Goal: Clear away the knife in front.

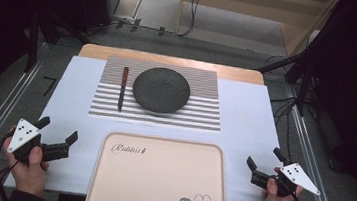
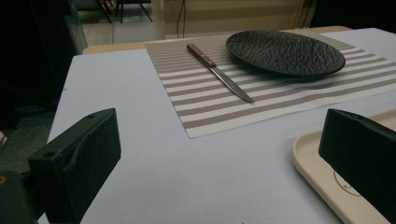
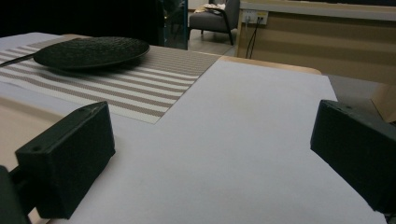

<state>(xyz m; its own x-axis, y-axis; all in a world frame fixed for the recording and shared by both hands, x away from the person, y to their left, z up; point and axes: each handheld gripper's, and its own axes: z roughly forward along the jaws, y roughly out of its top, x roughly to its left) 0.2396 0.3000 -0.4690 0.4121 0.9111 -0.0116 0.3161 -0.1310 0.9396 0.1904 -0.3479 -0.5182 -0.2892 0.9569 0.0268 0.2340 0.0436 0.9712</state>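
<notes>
Tray (image 1: pixel 158 179) lies between both empty, wide-jawed grippers.

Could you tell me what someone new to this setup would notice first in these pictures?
Probably the dark textured plate in the middle of the striped placemat, with a wooden-handled knife lying just left of it. Nearer the person sits a beige tray with a rabbit drawing, flanked by the open left gripper and right gripper.
</notes>
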